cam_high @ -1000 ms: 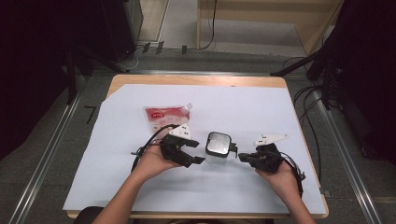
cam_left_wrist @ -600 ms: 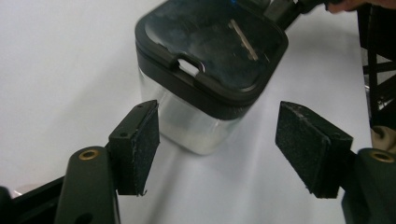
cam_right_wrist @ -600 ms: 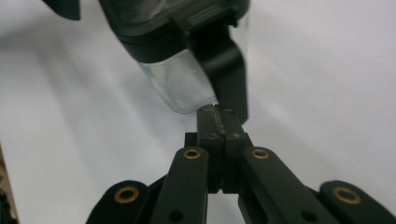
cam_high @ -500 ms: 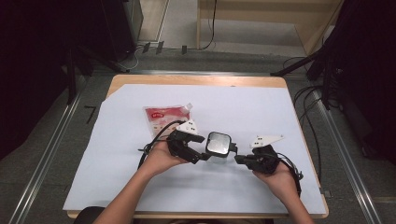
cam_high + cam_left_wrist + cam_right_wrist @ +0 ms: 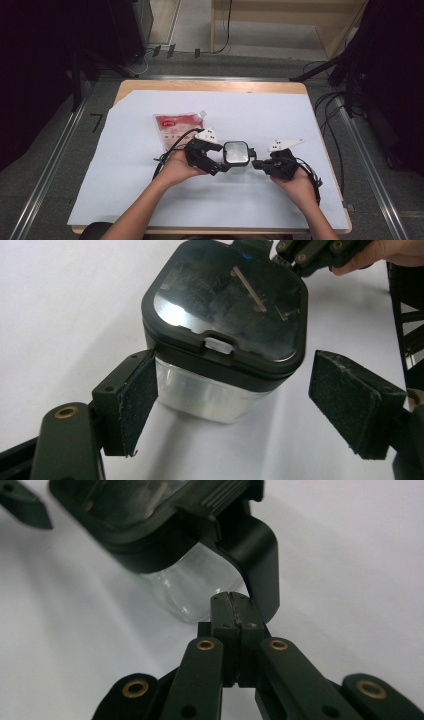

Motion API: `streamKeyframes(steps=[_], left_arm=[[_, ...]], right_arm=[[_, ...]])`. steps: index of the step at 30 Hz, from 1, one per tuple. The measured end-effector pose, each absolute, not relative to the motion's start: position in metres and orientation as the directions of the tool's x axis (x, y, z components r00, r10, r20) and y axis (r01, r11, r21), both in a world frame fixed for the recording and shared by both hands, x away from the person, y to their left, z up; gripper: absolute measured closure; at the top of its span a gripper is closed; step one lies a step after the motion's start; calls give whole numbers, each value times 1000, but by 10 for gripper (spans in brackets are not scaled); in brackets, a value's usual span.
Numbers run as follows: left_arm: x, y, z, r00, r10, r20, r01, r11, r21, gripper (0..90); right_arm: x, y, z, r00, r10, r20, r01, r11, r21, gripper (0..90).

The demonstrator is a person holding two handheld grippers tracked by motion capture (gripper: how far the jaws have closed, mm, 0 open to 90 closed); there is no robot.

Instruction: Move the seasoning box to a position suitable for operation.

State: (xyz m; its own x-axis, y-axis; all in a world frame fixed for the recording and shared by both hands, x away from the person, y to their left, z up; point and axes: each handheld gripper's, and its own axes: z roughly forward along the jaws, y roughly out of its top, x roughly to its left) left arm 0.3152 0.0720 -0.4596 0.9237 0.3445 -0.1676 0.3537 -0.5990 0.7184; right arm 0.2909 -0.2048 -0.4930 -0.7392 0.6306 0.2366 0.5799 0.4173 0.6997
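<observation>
container (image 5: 235, 154) lid closed | left gripper (image 5: 230, 405) spread around body, ungrasped | right gripper (image 5: 233, 611) pinched together at handle (image 5: 257, 560) | lid opening left

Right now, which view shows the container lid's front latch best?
Left gripper view: the latch faces the camera between open jaws. The high view shows the container from above, small; the right gripper view shows its rear handle.

No legible text; red-and-white label on the pouch (image 5: 176, 126) too small to read.
</observation>
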Motion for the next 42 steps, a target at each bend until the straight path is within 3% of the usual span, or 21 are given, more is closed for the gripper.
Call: streamKeyframes(steps=[13,42], left_arm=[[317,61,-467,920,363,-145,348,-591,728,171],[315,57,-455,924,368,-102,321,-607,727,171]], right_arm=[[293,-222,-476,-686,692,226,578,329,747,900],[301,-212,-481,-677,705,210,598,362,715,900]])
